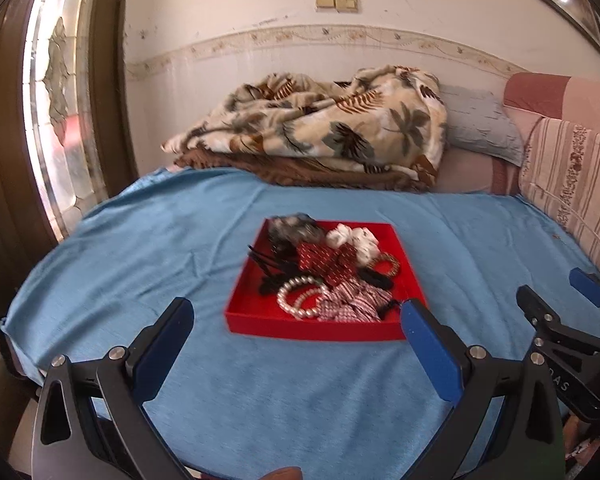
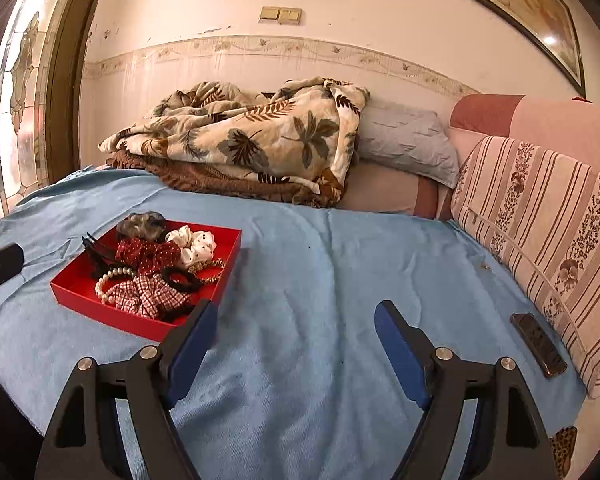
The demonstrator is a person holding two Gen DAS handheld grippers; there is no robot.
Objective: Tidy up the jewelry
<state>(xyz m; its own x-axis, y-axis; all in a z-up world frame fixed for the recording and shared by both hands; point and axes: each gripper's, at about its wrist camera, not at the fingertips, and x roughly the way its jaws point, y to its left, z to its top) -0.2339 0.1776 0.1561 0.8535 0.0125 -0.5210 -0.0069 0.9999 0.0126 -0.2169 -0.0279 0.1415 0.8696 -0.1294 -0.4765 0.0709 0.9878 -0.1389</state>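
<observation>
On blue cloth [image 1: 140,240] | red tray [image 1: 312,330] heaped, pearl bracelet [image 1: 300,294] nearest | left gripper [image 1: 300,344], right gripper [image 2: 296,344] spread, empty | pinch one strand, lift clear of scrunchies

tray [image 1: 312,326]: red
bedcover [image 1: 140,240]: plain blue
blanket [image 2: 260,136]: cream, brown and grey leaf print
bracelet [image 1: 300,296]: white pearls
scrunchie [image 2: 148,294]: red-white check
cushion [image 2: 540,220]: pink stripes, floral bands
pads [image 2: 196,352]: blue
</observation>
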